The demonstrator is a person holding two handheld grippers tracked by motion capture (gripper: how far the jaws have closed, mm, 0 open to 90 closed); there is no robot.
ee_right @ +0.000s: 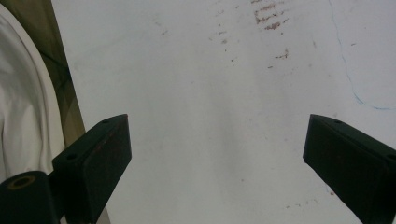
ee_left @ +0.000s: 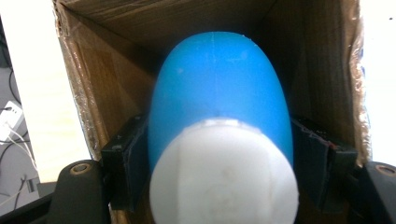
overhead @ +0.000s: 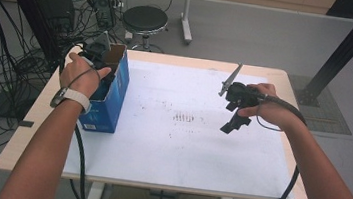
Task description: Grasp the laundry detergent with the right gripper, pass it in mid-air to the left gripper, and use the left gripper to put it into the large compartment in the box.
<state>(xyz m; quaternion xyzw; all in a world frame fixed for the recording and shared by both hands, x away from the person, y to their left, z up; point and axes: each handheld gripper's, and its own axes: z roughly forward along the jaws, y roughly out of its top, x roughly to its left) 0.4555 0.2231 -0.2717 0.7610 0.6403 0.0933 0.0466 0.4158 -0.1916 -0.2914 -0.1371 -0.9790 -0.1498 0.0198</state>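
Blue bottle point(ee_left: 219, 84), white cap point(ee_left: 224, 172) toward the camera, is sitting between the jaws of the left gripper point(ee_left: 219, 154), pointing base-first down into an open cardboard box point(ee_left: 107, 79). The pads point(ee_left: 135, 158) are lying right along its flanks, one on each side. Whether they are pressing on the plastic or standing just off it, I cannot tell from the left gripper view.

In the high view the left hand point(overhead: 81, 76) is hovering over the top of that box point(overhead: 112, 97), which is blue on the outside and is standing upright near the left edge of the white sheet point(overhead: 184, 145) covering the table.

The right gripper point(ee_right: 217, 154) is hanging well apart, over the bare sheet toward the right side. Its jaws are spread wide with nothing between them, so it is taking no part in the job.

Judging by this, the step in hand is putting the bottle into the box, and it is looking nearly done. The next move probably calls for making sure the jaws are standing clear of the bottle. Then the left gripper should be lifted straight up out of the opening, so the pads are not dragging the bottle back out or catching the box's frayed rim and tipping it.
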